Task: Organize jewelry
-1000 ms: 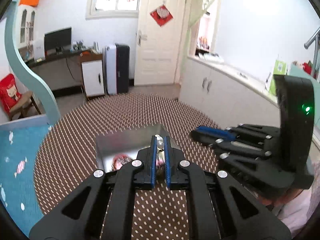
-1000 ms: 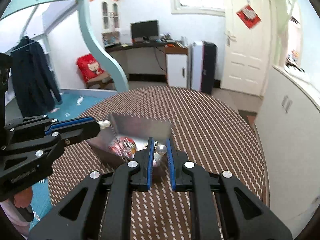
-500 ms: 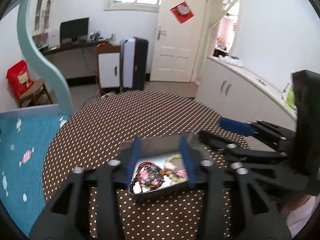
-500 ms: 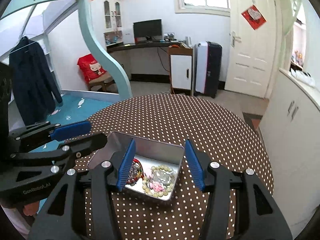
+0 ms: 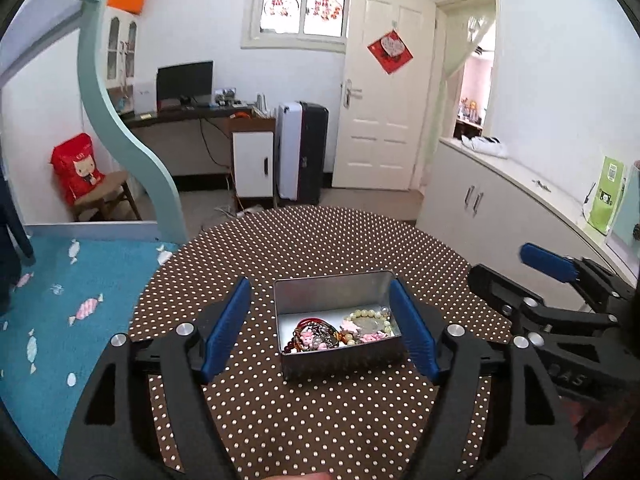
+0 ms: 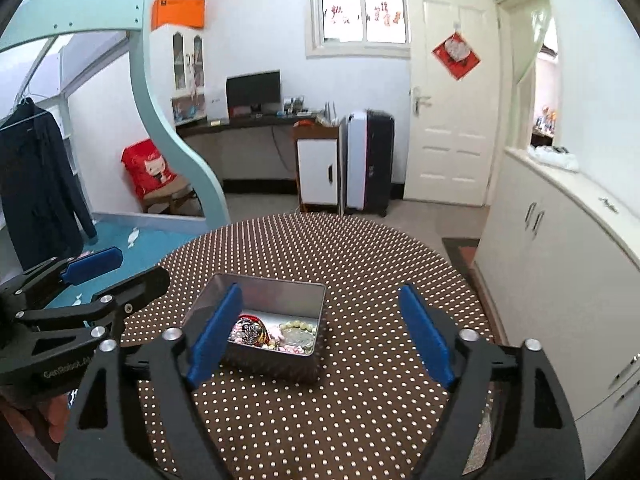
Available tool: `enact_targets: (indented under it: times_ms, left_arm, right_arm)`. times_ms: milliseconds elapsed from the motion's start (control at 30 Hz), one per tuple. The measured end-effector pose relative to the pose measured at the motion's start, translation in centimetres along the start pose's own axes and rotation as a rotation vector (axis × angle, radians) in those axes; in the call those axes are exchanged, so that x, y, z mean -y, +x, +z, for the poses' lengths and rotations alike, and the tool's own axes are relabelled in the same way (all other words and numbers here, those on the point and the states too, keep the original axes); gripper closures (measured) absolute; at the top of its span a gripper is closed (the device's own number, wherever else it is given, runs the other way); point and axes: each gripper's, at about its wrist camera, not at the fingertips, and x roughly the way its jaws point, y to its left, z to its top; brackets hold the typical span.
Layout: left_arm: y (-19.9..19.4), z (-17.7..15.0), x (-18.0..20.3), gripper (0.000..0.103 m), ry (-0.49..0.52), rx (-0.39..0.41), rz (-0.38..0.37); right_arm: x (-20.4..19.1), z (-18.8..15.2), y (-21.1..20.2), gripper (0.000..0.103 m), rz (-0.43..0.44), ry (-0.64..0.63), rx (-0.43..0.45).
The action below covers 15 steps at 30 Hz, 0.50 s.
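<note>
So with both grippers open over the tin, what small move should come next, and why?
Probably pull both back and stop. The left gripper and right gripper are open and empty, the bead bracelets lie inside the open silver metal tin, and no jewelry shows on the brown polka-dot tablecloth.

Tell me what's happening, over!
Left gripper open, empty. Right gripper open, empty. Jewelry all in the tin on the table. Nothing in the way.
</note>
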Motion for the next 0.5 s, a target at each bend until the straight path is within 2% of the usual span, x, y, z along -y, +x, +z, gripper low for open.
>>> enact_targets:
  times_ms: [33,133,500]
  left_arm:
    - [-0.5,0.1,0.0,0.03,0.0,0.007,0.001]
    - [-2.2,0.2,0.2,0.027,0.007,0.036,0.021]
    - [-7.2,0.1,1.1,0.025,0.026,0.107,0.06]
  right_arm:
    - [-0.2,0.0,-0.9,0.013,-0.012,-0.007,0.019]
    - [-0.7,-0.1,-2.8,0.009,-0.035,-0.025,0.059]
    - [-1.5,-0.8,-6.5,0.007,-0.066,-0.038,0.138]
